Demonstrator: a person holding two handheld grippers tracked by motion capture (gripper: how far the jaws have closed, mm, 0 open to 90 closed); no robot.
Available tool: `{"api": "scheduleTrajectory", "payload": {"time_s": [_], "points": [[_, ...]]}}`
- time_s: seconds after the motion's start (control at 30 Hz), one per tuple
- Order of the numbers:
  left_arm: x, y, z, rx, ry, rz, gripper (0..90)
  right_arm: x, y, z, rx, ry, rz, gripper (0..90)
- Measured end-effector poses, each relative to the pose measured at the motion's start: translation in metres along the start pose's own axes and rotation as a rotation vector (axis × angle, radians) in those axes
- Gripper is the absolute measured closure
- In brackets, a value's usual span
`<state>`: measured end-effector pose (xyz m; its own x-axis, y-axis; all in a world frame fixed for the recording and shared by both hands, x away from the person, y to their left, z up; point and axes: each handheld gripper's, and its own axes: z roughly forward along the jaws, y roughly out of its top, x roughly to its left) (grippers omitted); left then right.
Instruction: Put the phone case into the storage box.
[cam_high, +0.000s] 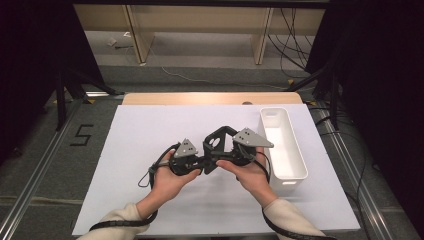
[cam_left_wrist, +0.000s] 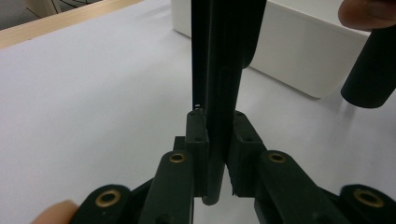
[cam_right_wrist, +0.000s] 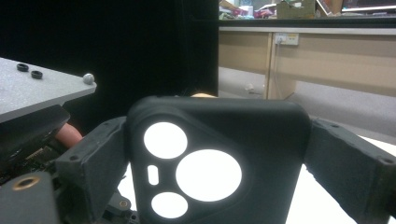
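A long white rectangular plastic bin (cam_high: 283, 145) stands open-topped on the right part of a white sheet (cam_high: 135, 150) covering the table. Beyond the table's light wooden far edge (cam_high: 210, 98), black cables (cam_high: 292, 45) trail across the grey floor.

Your high view looks forward and down over the table (cam_high: 150, 200), while your left gripper view sits low and close, facing the white bin (cam_left_wrist: 299, 56) both share, and your right gripper view looks level, tight on the black case (cam_right_wrist: 219, 158).

Grey floor (cam_high: 45, 165) around the table, pale wooden furniture (cam_high: 200, 30) beyond, black drapes (cam_high: 385, 75) at both sides.
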<state>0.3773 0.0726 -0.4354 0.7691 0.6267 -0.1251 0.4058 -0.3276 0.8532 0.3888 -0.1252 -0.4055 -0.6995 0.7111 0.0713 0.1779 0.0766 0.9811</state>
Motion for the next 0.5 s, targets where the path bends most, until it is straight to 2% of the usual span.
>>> {"api": "scheduleTrajectory", "payload": {"time_s": [0.07, 0.5], "points": [[0.0005, -0.0001, 0.0001, 0.000, 0.002, -0.001, 80.1, 0.0001, -0.0001, -0.0004, 0.002, -0.004, 0.005, 12.9], [0.0008, -0.0009, 0.0002, -0.010, 0.004, 0.007, 79.8, 0.0025, 0.0008, -0.0017, 0.011, -0.023, 0.019, 14.3]]}}
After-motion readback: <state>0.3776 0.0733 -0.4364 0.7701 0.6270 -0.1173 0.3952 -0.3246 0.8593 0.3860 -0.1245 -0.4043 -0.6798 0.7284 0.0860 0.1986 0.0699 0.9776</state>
